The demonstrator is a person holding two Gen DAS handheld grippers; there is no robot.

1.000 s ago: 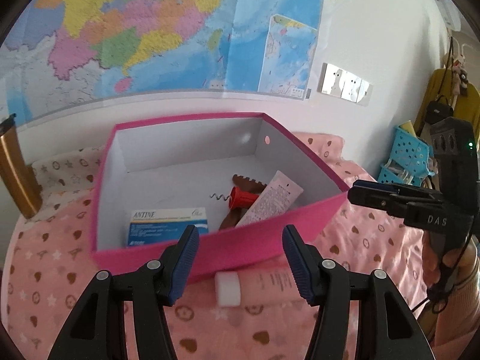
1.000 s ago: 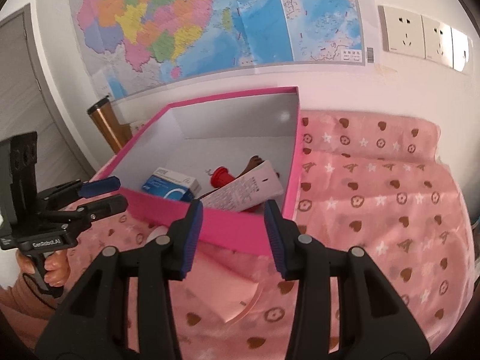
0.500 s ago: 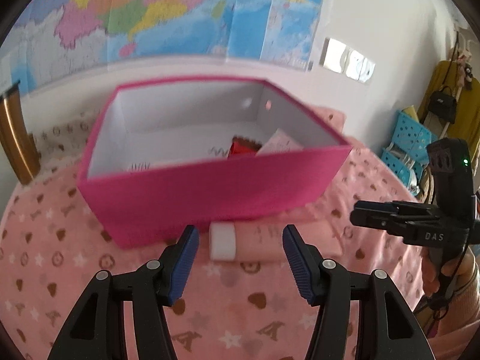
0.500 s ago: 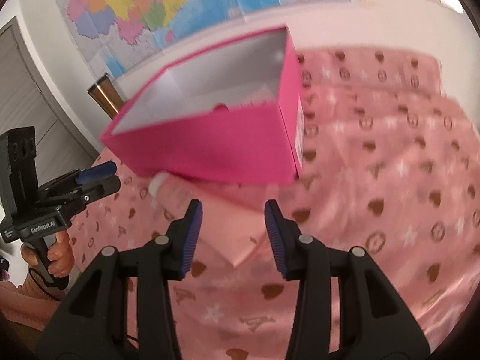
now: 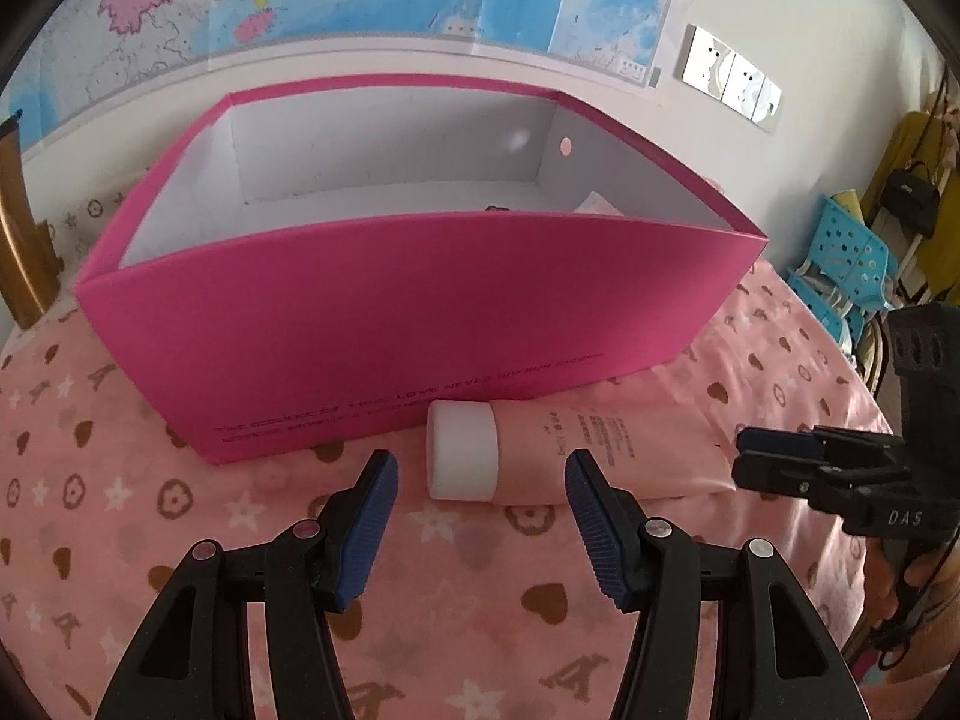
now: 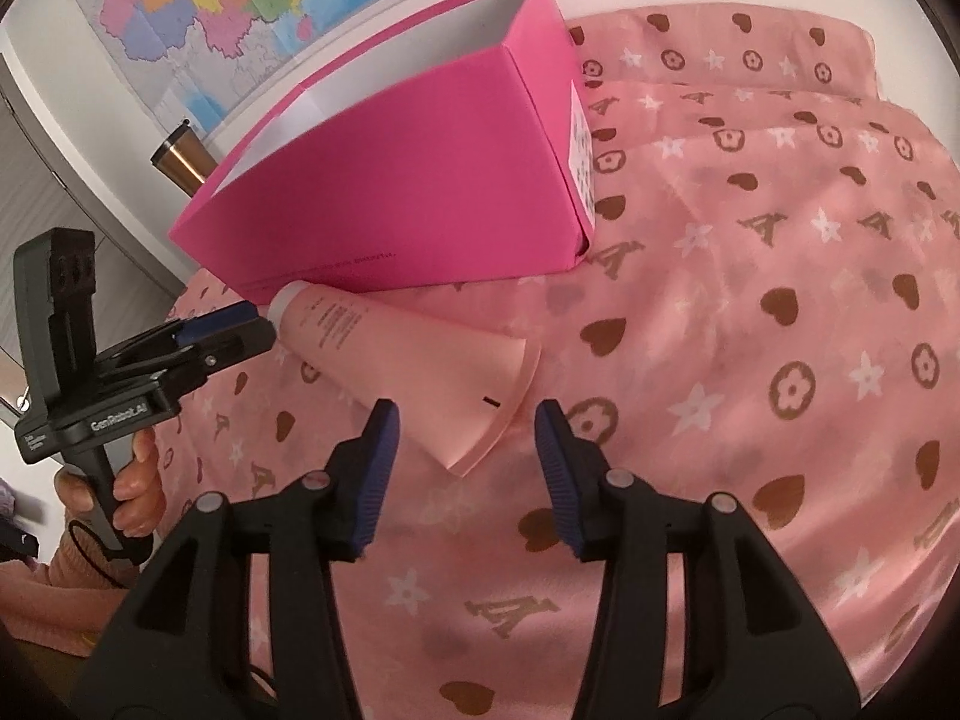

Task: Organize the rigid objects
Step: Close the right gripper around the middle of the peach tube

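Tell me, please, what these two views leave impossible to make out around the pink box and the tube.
- Pink box contents: left wrist view, near wall hides the floor; only a pale tip shows.
- Box interior: right wrist view, hidden by its side.
- Print on the pink tube: too small in both views.

Left claw (image 5: 480, 483) tilted steeply down, jaws parted, blue ribbed pads (image 5: 372, 525) facing each other with nothing pressed between. Seen from the right wrist view at the left edge (image 6: 231, 330), fingers stacked sideways, black body gripped from below by a hand (image 6: 123, 495) curled round the handle, a pink sleeve under the wrist. Right claw (image 6: 465, 450) likewise angled down, jaws just opened a little wider, pads (image 6: 375, 474) apart and gripping nothing. From the left wrist view, at the right edge (image 5: 780, 462), fingers lying sideways one over the other, pointing inward toward the left claw; holding hand mostly hidden behind the black body.
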